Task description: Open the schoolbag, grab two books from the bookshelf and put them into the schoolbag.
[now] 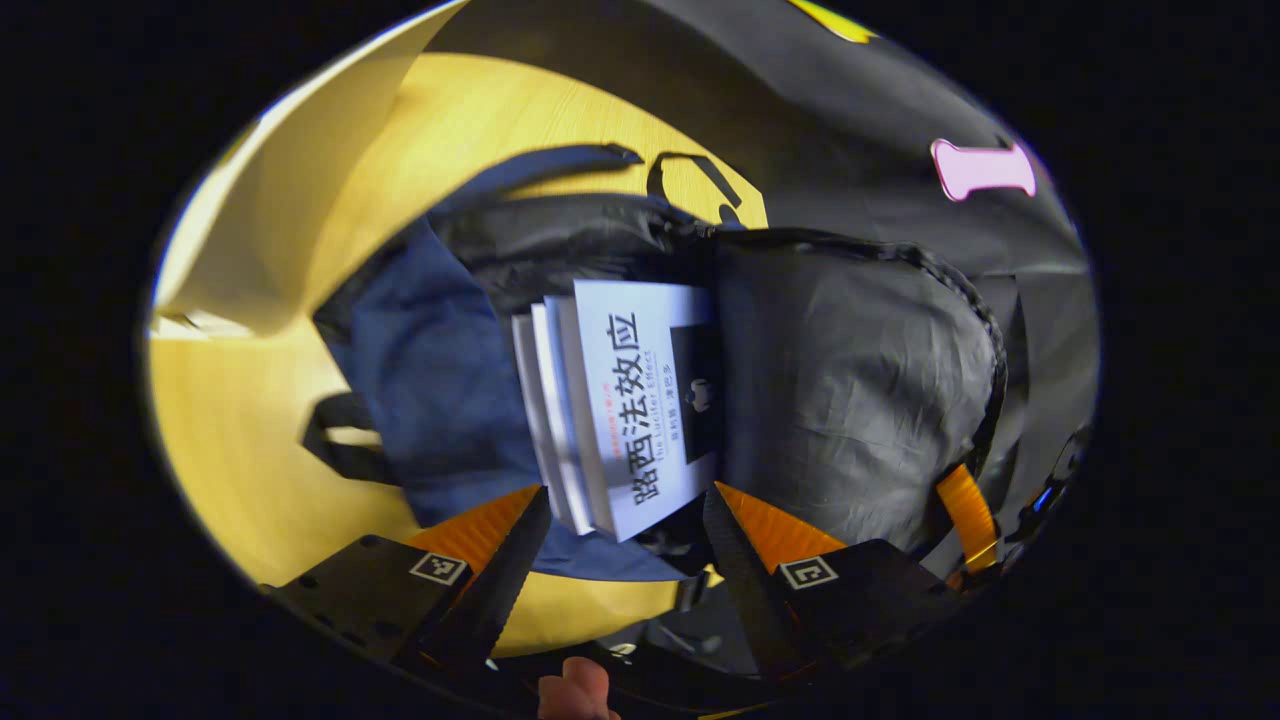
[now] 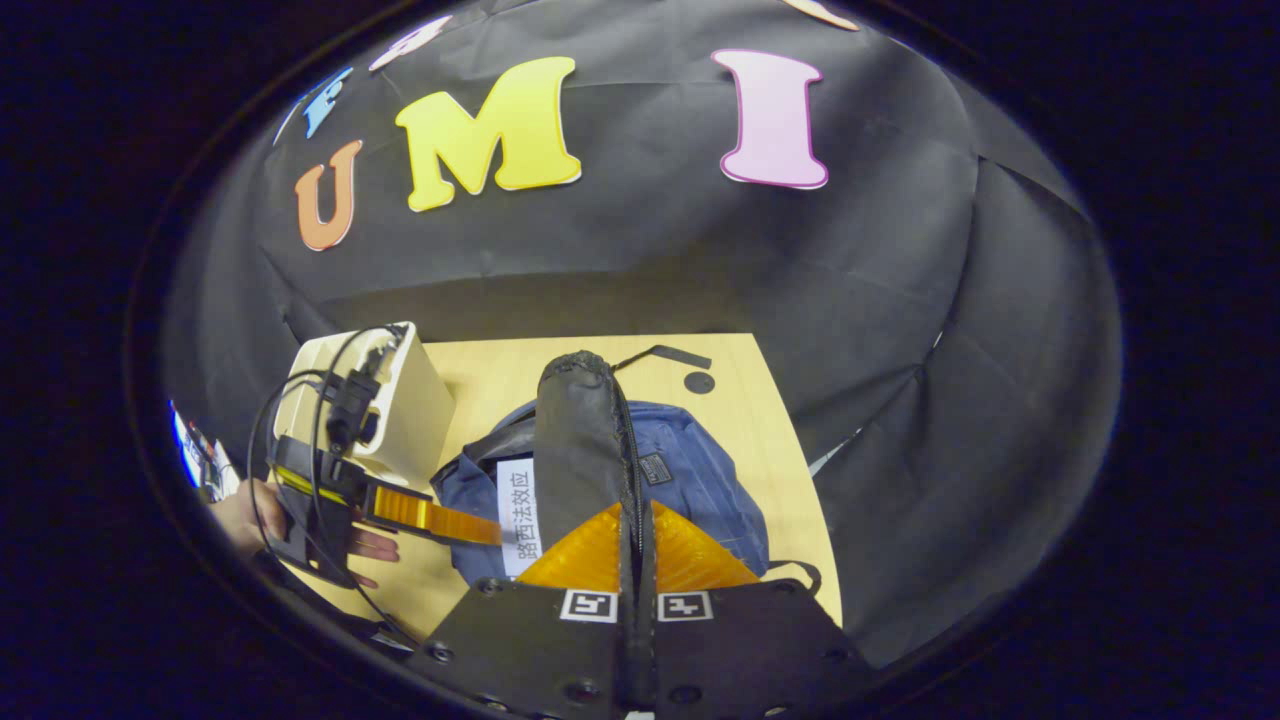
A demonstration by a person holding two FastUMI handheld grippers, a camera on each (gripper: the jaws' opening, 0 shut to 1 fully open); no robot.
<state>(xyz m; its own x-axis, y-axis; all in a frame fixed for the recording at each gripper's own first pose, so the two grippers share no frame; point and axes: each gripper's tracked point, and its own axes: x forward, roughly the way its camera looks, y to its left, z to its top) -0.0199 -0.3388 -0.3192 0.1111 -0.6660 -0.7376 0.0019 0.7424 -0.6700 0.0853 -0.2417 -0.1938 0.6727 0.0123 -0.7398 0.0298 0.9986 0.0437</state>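
The blue schoolbag [image 1: 430, 380] lies open on the wooden table [image 1: 230, 430]. Its dark flap [image 2: 580, 440] is held upright, and my right gripper [image 2: 636, 512] is shut on the flap's zipper edge. A stack of white books [image 1: 640, 400] sits in the bag's mouth, partly under the raised flap [image 1: 860, 380]. My left gripper [image 1: 628, 495] is open just in front of the books' near end, one finger on each side and no contact visible. In the right gripper view the books [image 2: 517, 515] show beside the flap, with the left gripper [image 2: 490, 530] reaching in from the left.
A cream bookshelf [image 2: 415, 410] stands at the table's back left, close to the bag; it also rises behind the bag [image 1: 300, 200]. A hand [image 2: 240, 515] holds the left gripper. The bag's straps [image 2: 665, 355] trail toward the far table edge. Black cloth walls surround the table.
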